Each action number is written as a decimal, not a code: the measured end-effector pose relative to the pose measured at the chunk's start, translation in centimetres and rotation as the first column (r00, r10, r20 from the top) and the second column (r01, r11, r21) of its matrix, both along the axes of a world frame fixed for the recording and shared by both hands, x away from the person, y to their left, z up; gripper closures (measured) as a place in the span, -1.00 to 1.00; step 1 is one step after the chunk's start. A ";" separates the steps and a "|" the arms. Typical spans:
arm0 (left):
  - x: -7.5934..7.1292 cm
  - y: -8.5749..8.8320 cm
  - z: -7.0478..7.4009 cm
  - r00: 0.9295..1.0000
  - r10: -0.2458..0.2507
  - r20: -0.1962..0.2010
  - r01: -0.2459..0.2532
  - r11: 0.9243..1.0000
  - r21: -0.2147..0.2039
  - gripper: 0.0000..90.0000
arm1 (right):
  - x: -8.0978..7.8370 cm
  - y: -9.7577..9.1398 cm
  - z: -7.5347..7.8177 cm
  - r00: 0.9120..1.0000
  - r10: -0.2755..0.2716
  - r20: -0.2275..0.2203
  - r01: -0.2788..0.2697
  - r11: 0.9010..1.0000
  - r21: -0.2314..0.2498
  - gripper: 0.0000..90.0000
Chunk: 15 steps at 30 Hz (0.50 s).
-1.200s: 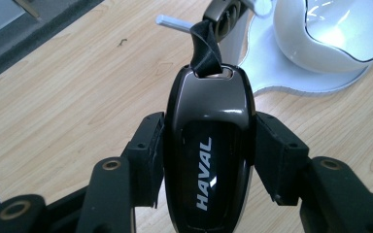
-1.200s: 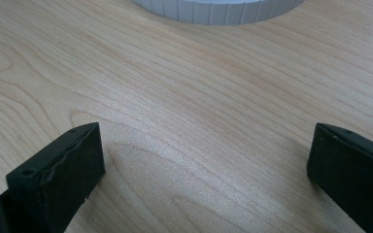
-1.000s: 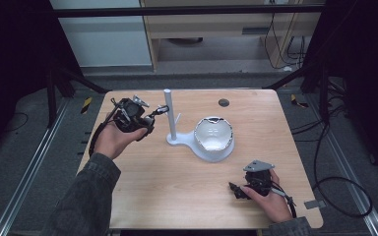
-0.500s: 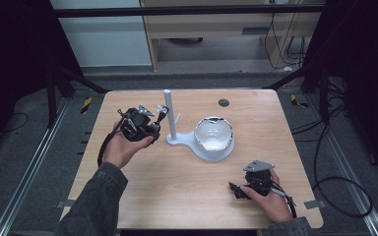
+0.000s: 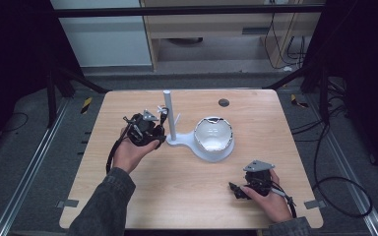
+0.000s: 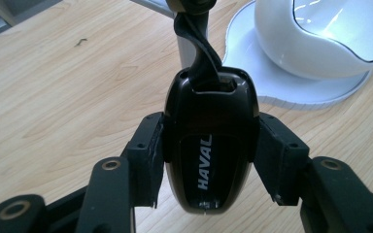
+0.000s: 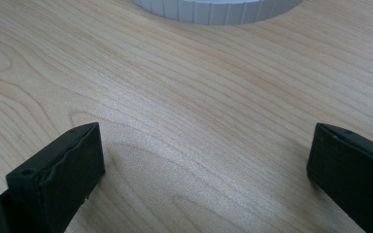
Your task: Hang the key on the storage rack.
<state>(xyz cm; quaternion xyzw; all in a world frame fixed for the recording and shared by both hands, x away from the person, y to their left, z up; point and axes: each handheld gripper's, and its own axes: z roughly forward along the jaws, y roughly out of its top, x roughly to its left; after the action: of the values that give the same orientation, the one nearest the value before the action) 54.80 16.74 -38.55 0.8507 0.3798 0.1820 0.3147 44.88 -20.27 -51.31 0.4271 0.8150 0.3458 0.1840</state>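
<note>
A black key fob (image 6: 209, 155) marked HAVAL is pinched between the jaws of my left gripper (image 6: 208, 145), and its black strap (image 6: 200, 46) runs up past the white post (image 6: 187, 53). In the high view my left gripper (image 5: 157, 132) hovers just left of the post (image 5: 169, 115) of a white stand (image 5: 184, 142), whose white bowl (image 5: 214, 135) sits to the right. My right gripper (image 5: 235, 189) rests at the table's front right with its jaws wide apart. Between them there is bare wood (image 7: 206, 160).
A small dark round spot (image 5: 223, 103) marks the wooden table (image 5: 187, 196) behind the bowl. The stand's ribbed white rim (image 7: 218, 9) lies ahead of the right gripper. Cables trail from both grippers, and dark floor surrounds the table.
My left gripper, still holding the key fob, has come nearer the person and slightly right, closer to the foot of the post. The right gripper has stayed put.
</note>
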 end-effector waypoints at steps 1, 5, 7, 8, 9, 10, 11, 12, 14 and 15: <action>0.0 -0.1 -0.2 1.000 0.000 0.003 0.000 1.000 -0.011 0.08 | 0.0 0.0 0.0 1.000 0.000 0.000 0.000 1.000 -0.001 -0.99; 0.1 -0.2 -0.5 1.000 0.003 0.013 -0.003 1.000 -0.030 0.07 | 0.0 0.0 0.0 1.000 0.000 0.001 0.000 1.000 -0.001 -0.99; 0.1 -0.2 -0.5 1.000 0.005 0.013 -0.004 0.999 -0.032 0.07 | 0.0 0.0 0.0 1.000 -0.001 0.000 0.001 1.000 -0.001 -0.99; 0.1 -0.2 -0.5 1.000 0.007 0.017 -0.006 0.999 -0.036 0.07 | 0.0 0.0 0.0 1.000 0.000 0.001 0.000 1.000 -0.001 -0.99; 0.1 -0.1 -0.5 1.000 0.006 0.017 -0.006 0.999 -0.036 0.07 | 0.0 0.0 0.0 1.000 0.000 0.001 0.000 1.000 -0.001 -0.99; 0.0 -0.1 -0.5 1.000 0.006 0.018 -0.005 0.999 -0.034 0.07 | 0.0 0.0 0.0 1.000 -0.001 0.000 0.001 1.000 -0.001 -0.99; -0.1 0.0 -0.5 1.000 0.010 0.024 -0.009 0.999 -0.041 0.06 | 0.0 0.0 0.0 1.000 0.000 0.000 0.000 1.000 -0.001 -0.99; -0.1 0.1 -0.4 1.000 0.007 0.026 -0.006 0.999 -0.038 0.05 | 0.0 0.0 0.0 1.000 0.000 0.001 0.000 1.000 -0.001 -0.99; -0.3 0.2 -0.3 1.000 0.005 0.023 -0.004 0.999 -0.049 0.03 | 0.0 0.0 0.0 1.000 0.000 0.001 0.000 1.000 -0.001 -0.99; -0.4 0.3 -0.3 1.000 0.006 0.025 -0.005 0.999 -0.046 0.01 | 0.0 0.0 0.0 1.000 -0.001 0.000 0.001 1.000 -0.001 -0.99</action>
<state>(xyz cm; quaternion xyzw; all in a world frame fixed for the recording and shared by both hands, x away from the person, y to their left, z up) 54.42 17.01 -38.82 0.8398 0.3823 0.1847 0.3384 44.88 -20.27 -51.30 0.4272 0.8149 0.3455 0.1844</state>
